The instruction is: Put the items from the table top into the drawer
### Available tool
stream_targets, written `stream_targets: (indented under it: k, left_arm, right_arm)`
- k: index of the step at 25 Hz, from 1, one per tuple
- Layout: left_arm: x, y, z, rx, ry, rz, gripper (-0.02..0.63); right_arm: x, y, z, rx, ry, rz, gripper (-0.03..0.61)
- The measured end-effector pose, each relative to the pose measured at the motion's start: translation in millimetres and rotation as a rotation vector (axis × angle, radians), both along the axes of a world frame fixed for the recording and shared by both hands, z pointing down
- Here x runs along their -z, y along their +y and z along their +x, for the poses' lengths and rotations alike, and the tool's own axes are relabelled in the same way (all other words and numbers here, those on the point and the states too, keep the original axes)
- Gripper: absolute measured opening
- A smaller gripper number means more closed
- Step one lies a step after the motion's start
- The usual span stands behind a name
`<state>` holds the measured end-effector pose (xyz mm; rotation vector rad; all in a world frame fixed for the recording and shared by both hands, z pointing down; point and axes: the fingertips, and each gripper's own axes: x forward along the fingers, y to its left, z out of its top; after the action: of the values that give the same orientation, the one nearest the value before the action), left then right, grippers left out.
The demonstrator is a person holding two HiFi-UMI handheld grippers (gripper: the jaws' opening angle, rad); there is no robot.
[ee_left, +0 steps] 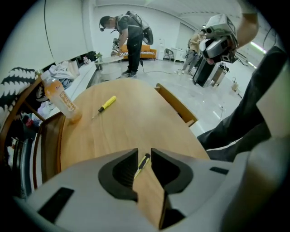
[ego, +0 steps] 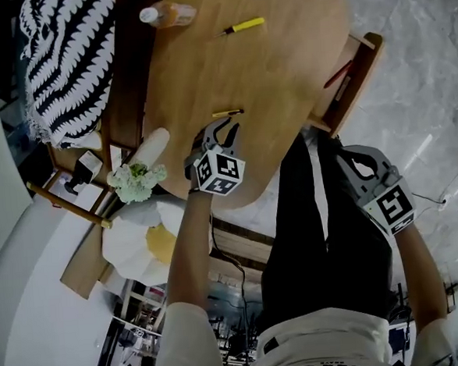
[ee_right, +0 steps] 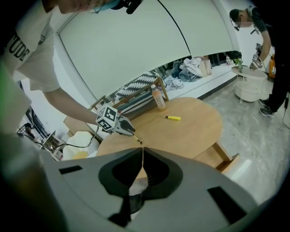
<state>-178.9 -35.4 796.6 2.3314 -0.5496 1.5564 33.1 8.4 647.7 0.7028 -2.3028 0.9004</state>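
Table (ego: 283, 65): pale wood, smooth, satin sheen, fine grain. Drawer (ego: 347, 84) at its right edge: same pale wood, matt. Screwdriver (ego: 241, 26) nr far edge: glossy yellow plastic handle, thin metal shaft. Bottle (ego: 169, 15) at far-left edge: clear plastic, white plastic cap. Pen (ego: 228, 113) nr near edge: yellow/black, too small to tell material. Left gripper (ee_left: 144, 156): matt grey plastic shell; pads (ee_left: 122, 174) black, ribbed, rubbery-looking. Floor (ego: 424, 63): glossy pale stone-look, reflects lights. Cloth (ego: 68, 64) over dark wood chair (ego: 124, 76): soft, blk/wht pattern, fringed hem.
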Motion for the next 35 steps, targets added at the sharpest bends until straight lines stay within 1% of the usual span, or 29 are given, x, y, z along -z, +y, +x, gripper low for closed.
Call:
stream_targets:
  k: [5, 8, 11, 15, 18, 23, 27, 30, 35]
  left_arm:
    - [-37.7, 6.0, -9.7, -0.146, -0.072, -0.056, 0.107]
    - [-57.3, 7.0, -11.0, -0.233, -0.112, -0.073, 0.107]
    - [-72.8, 7.2, -15.6, -0.298, -0.142, -0.092, 0.107]
    - [-88.5, 14.7, -25.7, -0.369, -0.169, -0.146, 0.107]
    - [-94.2, 15.0, -26.6, -0.368, -0.175, -0.164, 0.106]
    - [-94.8, 15.1, -34.1, -0.334, -0.166, -0.157, 0.077]
    - [-91.0, 17.9, -30.1, -0.282, -0.155, -0.161, 0.077]
    - [-83.5, 20.7, -20.3, -0.252, -0.141, -0.154, 0.077]
    - [-71.1, 24.1, 8.1, -0.227, -0.102, -0.132, 0.075]
  right_arm:
    - [-21.6, 10.9, -8.2, -0.021, -0.014, -0.022, 0.021]
    - [-36.0, 16.1, -6.1, -0.035, -0.028, -0.041, 0.021]
    - [-47.7, 19.4, -7.4, -0.046, -0.030, -0.047, 0.021]
    - [-50.3, 21.0, -11.9, -0.071, -0.023, -0.062, 0.021]
    - [-51.3, 24.2, -8.0, -0.092, -0.023, -0.062, 0.021]
    - [-54.7, 33.0, -6.8, -0.144, -0.017, -0.065, 0.021]
    - [-51.8, 36.2, -1.0, -0.167, -0.016, -0.056, 0.021]
    - [-48.8, 39.0, 3.4, -0.178, -0.020, -0.053, 0.021]
    - [-48.3, 43.3, 13.2, -0.182, -0.023, -0.049, 0.021]
